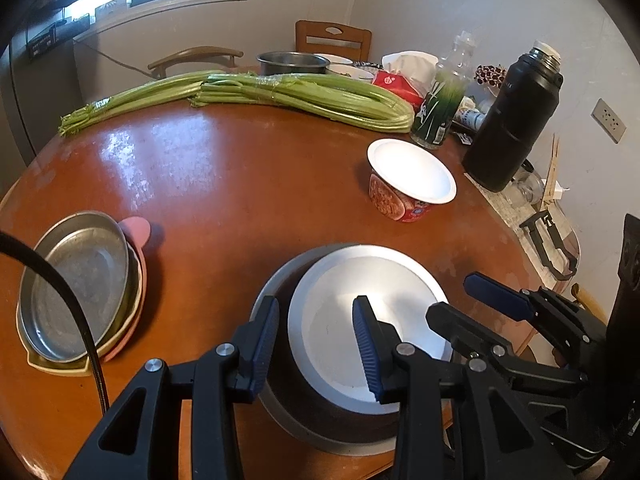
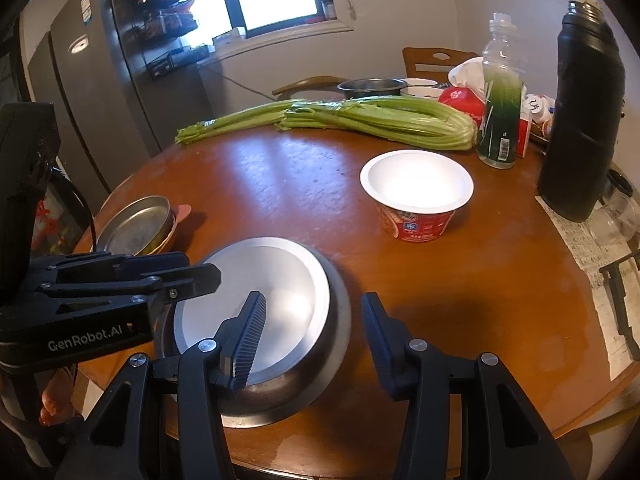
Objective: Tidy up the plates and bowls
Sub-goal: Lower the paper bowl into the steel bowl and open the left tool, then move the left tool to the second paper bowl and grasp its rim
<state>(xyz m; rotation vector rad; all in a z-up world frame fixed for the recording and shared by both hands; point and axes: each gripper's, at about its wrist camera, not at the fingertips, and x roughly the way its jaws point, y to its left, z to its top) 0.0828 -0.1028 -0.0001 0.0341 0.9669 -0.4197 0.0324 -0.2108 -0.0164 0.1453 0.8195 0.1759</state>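
Note:
A white bowl [image 1: 328,340] [image 2: 280,280] sits tilted inside a larger steel bowl [image 1: 304,420] [image 2: 338,320] at the table's near edge. My left gripper [image 1: 316,302] [image 2: 202,267] is closed across the left rims of both. One finger is outside the steel wall and the other is inside the white bowl. My right gripper [image 2: 312,298] [image 1: 450,296] straddles the right rim with its jaws apart, and a gap shows beside the outer finger. To the left, a metal plate tops a stack of pink and cream dishes [image 1: 80,280] [image 2: 136,224].
A red instant-noodle cup [image 1: 412,180] [image 2: 416,192] stands further back on the round wooden table [image 1: 224,184]. Behind it are celery [image 1: 280,92], a green bottle [image 2: 500,120], a black flask [image 1: 512,120] [image 2: 580,120], a steel pot [image 1: 292,62] and chairs.

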